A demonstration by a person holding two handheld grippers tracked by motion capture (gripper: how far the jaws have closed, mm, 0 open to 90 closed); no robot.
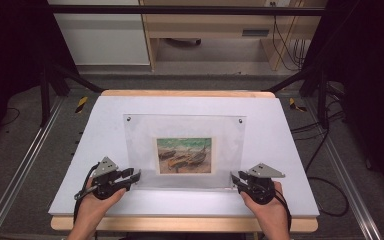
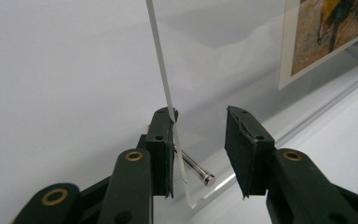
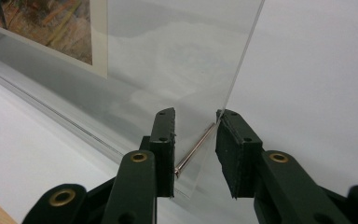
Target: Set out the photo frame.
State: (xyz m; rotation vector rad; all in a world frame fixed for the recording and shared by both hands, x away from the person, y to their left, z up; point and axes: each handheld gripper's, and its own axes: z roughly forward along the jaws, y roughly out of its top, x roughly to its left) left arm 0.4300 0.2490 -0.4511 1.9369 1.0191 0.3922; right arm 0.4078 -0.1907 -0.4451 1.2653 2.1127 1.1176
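A lab or test workroom is showing here: a white board [image 1: 280, 145] is lying on a wooden table [image 1: 180, 224] that is standing inside a black metal frame [image 1: 180, 10], with aluminium rails [image 1: 20, 170] running along the grey carpeted floor [image 1: 340, 165]. Loose cables [image 1: 325, 185] are trailing beside it, yellow-black tape marks [image 1: 81, 103] are sitting on the floor, and plain wooden furniture [image 1: 215, 30] is standing behind

We see a white board [image 1: 280, 125] lying on a wooden table [image 1: 180, 224], whose light edge shows at the near and far sides. Beyond it stands a white cabinet [image 1: 100, 35] beside a pale wooden desk [image 1: 215, 25]. Black cables [image 1: 287, 45] hang there, and more trail over the grey floor [image 1: 345, 165] by metal rails [image 1: 15, 175].
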